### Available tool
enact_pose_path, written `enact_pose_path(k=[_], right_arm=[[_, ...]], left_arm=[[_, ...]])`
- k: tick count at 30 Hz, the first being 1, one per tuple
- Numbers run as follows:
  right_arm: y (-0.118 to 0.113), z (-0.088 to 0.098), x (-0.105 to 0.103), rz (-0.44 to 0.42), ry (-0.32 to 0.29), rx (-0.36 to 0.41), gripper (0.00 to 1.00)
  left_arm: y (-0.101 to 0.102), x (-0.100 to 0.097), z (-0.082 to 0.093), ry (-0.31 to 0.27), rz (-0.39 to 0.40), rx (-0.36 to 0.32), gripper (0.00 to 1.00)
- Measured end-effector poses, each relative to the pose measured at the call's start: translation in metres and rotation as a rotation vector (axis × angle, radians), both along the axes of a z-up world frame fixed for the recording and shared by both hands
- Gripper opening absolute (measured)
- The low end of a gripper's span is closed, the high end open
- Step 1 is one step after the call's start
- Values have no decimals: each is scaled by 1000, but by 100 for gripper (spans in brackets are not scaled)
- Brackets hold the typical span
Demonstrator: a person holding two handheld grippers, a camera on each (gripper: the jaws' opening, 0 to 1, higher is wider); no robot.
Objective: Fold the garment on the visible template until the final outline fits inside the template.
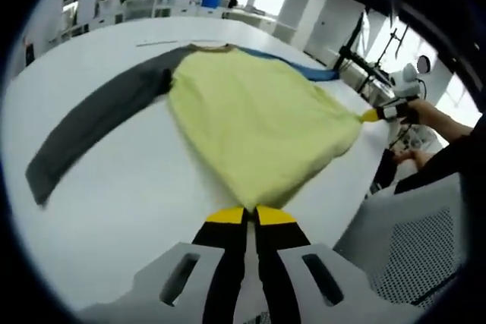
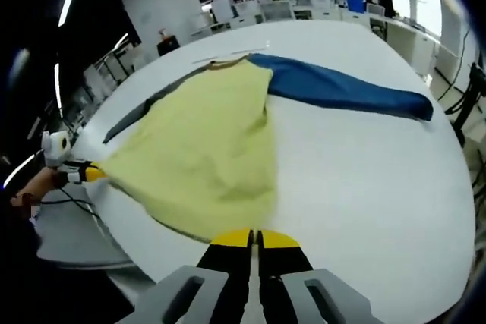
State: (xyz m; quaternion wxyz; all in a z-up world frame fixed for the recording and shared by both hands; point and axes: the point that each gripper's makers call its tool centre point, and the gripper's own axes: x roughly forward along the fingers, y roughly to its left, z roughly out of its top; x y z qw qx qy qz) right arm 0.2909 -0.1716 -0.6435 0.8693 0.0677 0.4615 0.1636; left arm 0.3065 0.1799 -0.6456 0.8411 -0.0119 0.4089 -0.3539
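Left gripper view: left gripper [image 1: 250, 214] pinches the shirt [image 1: 258, 119] hem corner; right gripper [image 2: 254, 239] pinches the opposite corner. Shirt lies flat on the white table [image 2: 364, 165], sleeves out. Likely starting the first fold; next, carry the hem toward the collar.

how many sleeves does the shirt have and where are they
2. The grey sleeve lies stretched out from the yellow shirt on one side of the white table; the blue sleeve stretches out on the other side.
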Motion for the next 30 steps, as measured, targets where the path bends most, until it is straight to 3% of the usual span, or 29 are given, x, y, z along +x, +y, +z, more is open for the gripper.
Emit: enact_pose_path(k=[3,5,7,8,11,19,30], right_arm=[[0,10,-1,-32,-5,29,0],[-2,14,-3,-120,20,62,0],[2,17,-3,-109,2,65,0],[4,17,-4,-110,-1,61,0],[9,10,-8,-87,0,14,0],[9,-19,-23,-55,68,-49,0],[9,-26,-26,-62,88,-33,0]], left_arm=[[4,-3,5,51,51,-11,1],[6,-5,7,113,107,-30,1],[9,-7,4,172,143,-26,1],[9,-5,5,155,133,-27,1],[13,-10,-3,208,157,12,1],[16,-18,-17,230,156,97,1],[16,-24,-25,206,103,181,2]])
